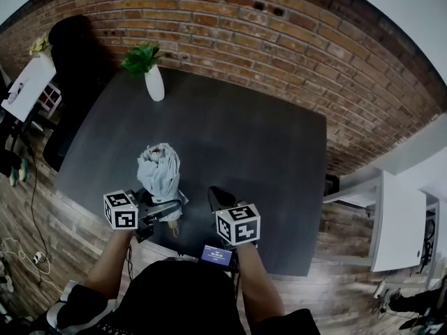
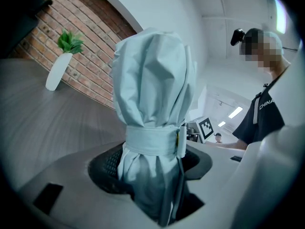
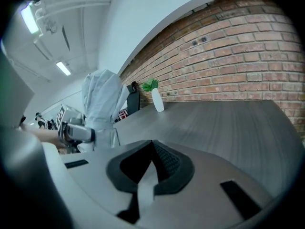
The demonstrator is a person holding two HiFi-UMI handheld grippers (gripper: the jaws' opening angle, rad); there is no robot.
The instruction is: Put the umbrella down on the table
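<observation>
A folded pale blue umbrella [image 1: 160, 175], bound by a strap, is held over the near left part of the dark table [image 1: 258, 152]. My left gripper [image 1: 166, 210] is shut on its lower part, just below the strap. In the left gripper view the umbrella [image 2: 152, 80] rises out of the left gripper [image 2: 152, 171] and fills the middle of the picture. Whether it touches the table I cannot tell. My right gripper [image 1: 218, 195] hovers just to its right, shut with nothing in it. In the right gripper view the right gripper [image 3: 153, 149] points across the table, with the umbrella [image 3: 100, 104] to its left.
A white vase with a green plant [image 1: 152, 79] stands at the table's far left, by the brick wall [image 1: 279, 33]. A dark chair [image 1: 70, 47] is at the far left and a white shelf unit [image 1: 398, 222] to the right. Wooden floor surrounds the table.
</observation>
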